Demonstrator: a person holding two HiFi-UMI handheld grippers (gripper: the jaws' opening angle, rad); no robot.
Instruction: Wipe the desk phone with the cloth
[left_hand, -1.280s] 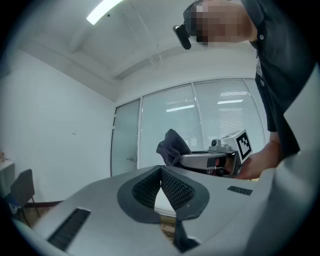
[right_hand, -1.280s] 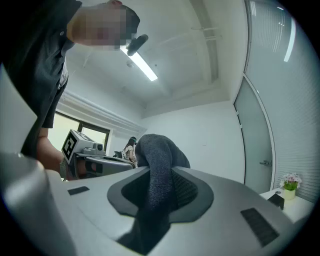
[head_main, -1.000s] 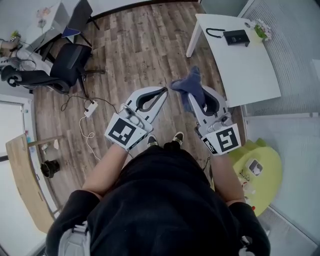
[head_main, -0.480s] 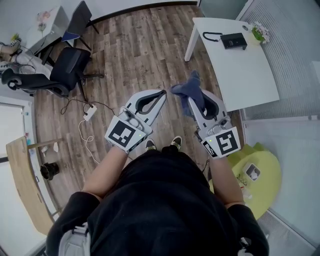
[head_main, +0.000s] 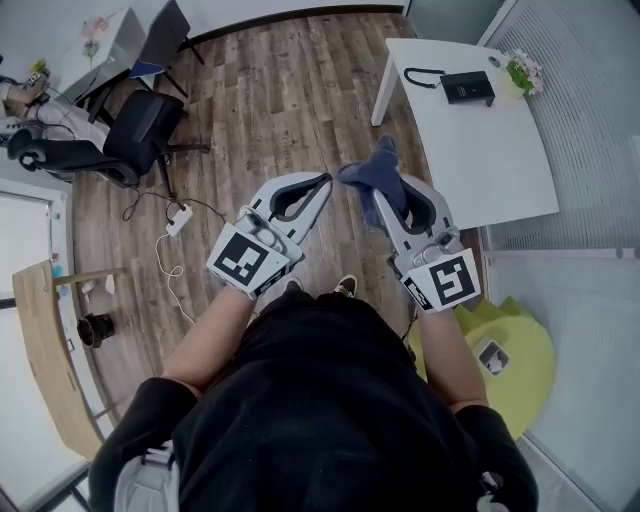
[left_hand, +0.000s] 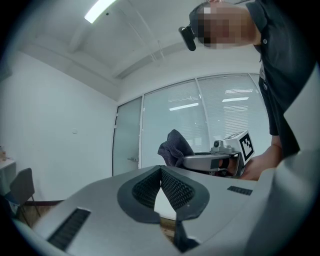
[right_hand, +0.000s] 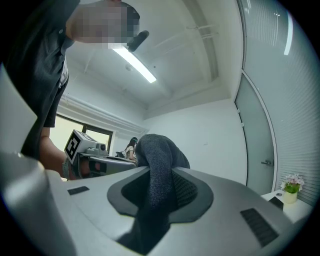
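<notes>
The black desk phone (head_main: 468, 87) lies with its handset cord at the far end of a white table (head_main: 495, 160), well ahead and to the right of both grippers. My right gripper (head_main: 384, 196) is shut on a dark blue cloth (head_main: 376, 170), which bunches above the jaws; in the right gripper view the cloth (right_hand: 159, 172) hangs down between the pads. My left gripper (head_main: 326, 182) is held beside it over the wooden floor, its jaws shut with the tips touching and nothing between them (left_hand: 161, 171). Both grippers are held at waist height, away from the table.
A small flower pot (head_main: 524, 69) stands by the phone. A black office chair (head_main: 135, 130) and a power strip with cable (head_main: 181, 216) are on the floor at left. A green round seat (head_main: 515, 350) is at lower right. A glass wall with blinds runs behind the table.
Both grippers keep the same pose and the cloth stays held. The person's feet have shifted and the room has slid slightly in the view.
</notes>
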